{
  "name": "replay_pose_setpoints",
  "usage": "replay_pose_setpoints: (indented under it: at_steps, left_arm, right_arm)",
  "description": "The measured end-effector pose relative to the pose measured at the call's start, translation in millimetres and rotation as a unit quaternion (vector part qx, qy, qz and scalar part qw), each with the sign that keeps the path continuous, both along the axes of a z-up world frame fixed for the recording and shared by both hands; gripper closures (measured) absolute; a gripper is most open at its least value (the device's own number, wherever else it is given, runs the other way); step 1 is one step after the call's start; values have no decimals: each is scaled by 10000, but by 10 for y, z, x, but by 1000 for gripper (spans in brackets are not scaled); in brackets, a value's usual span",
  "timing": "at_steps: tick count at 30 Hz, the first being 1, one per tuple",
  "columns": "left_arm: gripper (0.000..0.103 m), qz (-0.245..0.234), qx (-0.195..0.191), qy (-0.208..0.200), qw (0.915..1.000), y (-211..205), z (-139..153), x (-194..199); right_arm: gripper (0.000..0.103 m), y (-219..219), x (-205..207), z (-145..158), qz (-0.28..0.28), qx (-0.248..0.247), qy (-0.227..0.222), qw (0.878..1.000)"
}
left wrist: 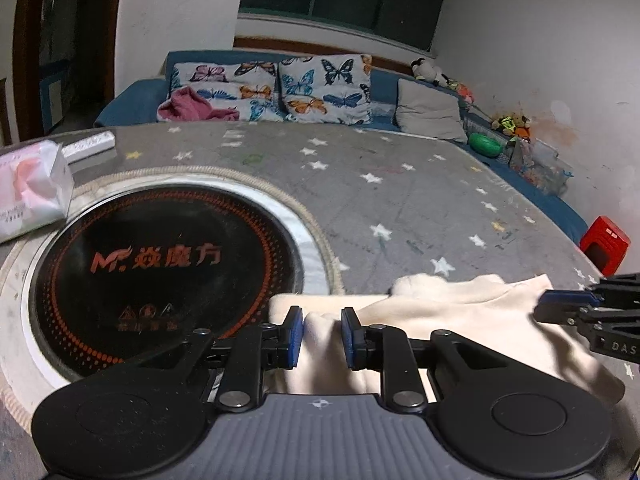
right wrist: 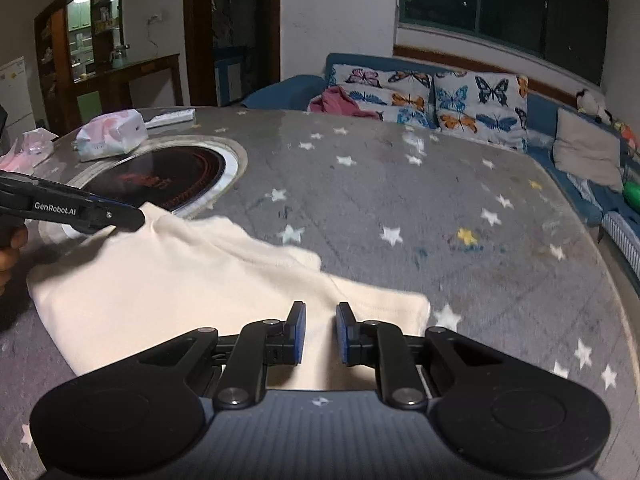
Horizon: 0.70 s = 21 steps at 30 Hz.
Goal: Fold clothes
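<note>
A cream garment (left wrist: 460, 312) lies on the grey star-patterned tablecloth (left wrist: 400, 200), near the table's front edge. My left gripper (left wrist: 322, 332) is shut on a bunched ridge at the garment's left corner, with cloth filling the narrow gap between its blue pads. In the right wrist view the same garment (right wrist: 160, 280) spreads leftward, and my right gripper (right wrist: 320, 332) is shut on its near right edge. The left gripper (right wrist: 136, 216) shows from the side at the far left corner. The right gripper (left wrist: 568, 300) enters the left wrist view from the right.
A black round induction cooker (left wrist: 160, 264) is set into the table just left of the garment. A tissue pack (left wrist: 28, 192) and a white remote (left wrist: 90, 144) lie behind it. Behind the table stands a blue sofa (left wrist: 384, 84) with butterfly cushions; a red stool (left wrist: 604, 244) stands at right. A hand (right wrist: 8, 248) holds the left gripper.
</note>
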<state>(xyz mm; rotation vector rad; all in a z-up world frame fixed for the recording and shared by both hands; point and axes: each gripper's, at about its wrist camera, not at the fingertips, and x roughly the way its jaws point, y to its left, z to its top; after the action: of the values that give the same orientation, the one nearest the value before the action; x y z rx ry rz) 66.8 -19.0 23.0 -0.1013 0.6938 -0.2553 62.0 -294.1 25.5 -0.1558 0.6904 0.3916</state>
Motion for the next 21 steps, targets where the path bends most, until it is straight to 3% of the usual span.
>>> replay_pose_setpoints:
  at_steps: [7, 13, 21]
  left_arm:
    - [79, -344, 25, -94, 9994, -226, 26, 65]
    - [79, -363, 110, 21, 9993, -291, -55, 180]
    - [79, -486, 20, -122, 9987, -303, 75, -20]
  right_arm:
    - [87, 209, 173, -2, 194, 25, -47, 9998]
    - [88, 238, 219, -37, 159, -75, -33, 9998]
    - [87, 240, -102, 97, 398, -12, -115, 9991]
